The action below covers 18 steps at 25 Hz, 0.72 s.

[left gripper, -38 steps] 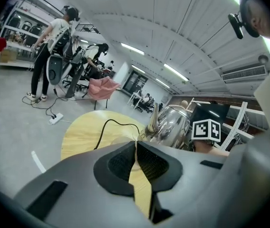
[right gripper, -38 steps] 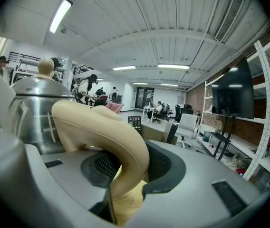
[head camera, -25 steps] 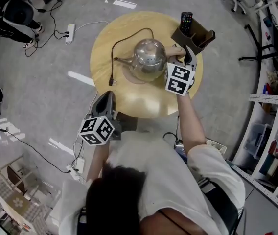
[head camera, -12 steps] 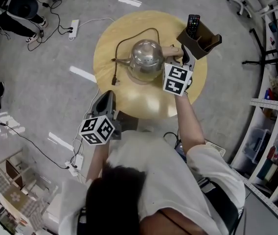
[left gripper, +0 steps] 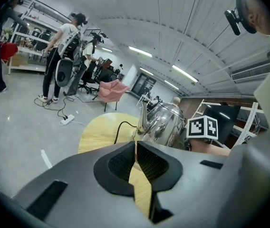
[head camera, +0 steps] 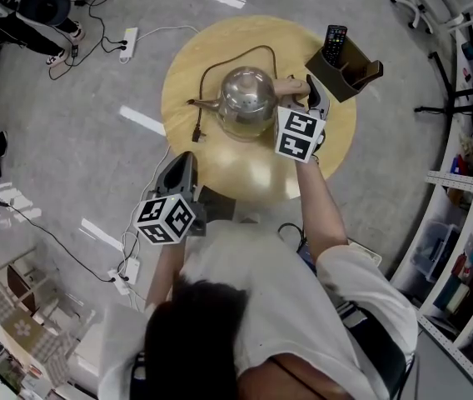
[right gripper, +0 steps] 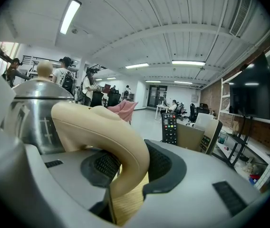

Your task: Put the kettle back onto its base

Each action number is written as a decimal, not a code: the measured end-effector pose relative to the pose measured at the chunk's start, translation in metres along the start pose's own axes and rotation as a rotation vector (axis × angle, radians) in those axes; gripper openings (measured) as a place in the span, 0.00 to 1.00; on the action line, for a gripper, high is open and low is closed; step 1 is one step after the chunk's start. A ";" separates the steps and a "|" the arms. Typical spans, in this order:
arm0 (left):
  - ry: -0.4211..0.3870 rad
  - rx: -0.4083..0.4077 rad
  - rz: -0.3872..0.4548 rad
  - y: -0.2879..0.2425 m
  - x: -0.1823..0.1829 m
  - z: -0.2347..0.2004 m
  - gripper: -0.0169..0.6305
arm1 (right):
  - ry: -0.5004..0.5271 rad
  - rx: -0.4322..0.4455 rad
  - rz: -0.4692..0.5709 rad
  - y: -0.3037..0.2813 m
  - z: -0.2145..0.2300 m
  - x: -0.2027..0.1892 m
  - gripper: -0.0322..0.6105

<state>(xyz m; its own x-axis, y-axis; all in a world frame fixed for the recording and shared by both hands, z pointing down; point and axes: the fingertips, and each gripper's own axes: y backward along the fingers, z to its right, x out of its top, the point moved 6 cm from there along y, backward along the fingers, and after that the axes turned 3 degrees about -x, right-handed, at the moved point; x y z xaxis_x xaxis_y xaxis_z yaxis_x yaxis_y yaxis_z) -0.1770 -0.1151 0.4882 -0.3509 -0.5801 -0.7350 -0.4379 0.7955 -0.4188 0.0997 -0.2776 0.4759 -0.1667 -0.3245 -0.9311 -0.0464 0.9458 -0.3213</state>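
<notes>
A shiny steel kettle with a beige handle is over the middle of the round wooden table. My right gripper is shut on that handle, which fills the space between the pads. The kettle's body stands upright just left of the jaws. A rim of the base shows under the kettle; I cannot tell whether the kettle rests on it. A black cable runs from there across the table. My left gripper hangs off the table's near edge, shut and empty.
A brown box holding a remote control stands at the table's far right, close to the right gripper. Cables and a power strip lie on the floor. People stand far off in the room.
The right gripper has carried the kettle slightly left across the table and a little lower. The left gripper has stayed where it was.
</notes>
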 end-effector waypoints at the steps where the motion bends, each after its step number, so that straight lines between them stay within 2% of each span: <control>1: 0.001 0.003 0.000 0.000 0.000 -0.001 0.08 | 0.002 0.001 -0.001 0.000 0.000 -0.001 0.28; 18: 0.004 0.016 -0.004 -0.002 -0.004 0.000 0.08 | 0.012 0.004 -0.027 0.000 0.002 -0.016 0.28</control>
<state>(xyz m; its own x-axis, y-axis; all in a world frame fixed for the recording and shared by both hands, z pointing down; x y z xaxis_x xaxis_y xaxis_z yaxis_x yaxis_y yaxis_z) -0.1748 -0.1143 0.4922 -0.3525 -0.5844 -0.7309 -0.4264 0.7956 -0.4304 0.1045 -0.2721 0.4902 -0.1774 -0.3493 -0.9201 -0.0472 0.9368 -0.3466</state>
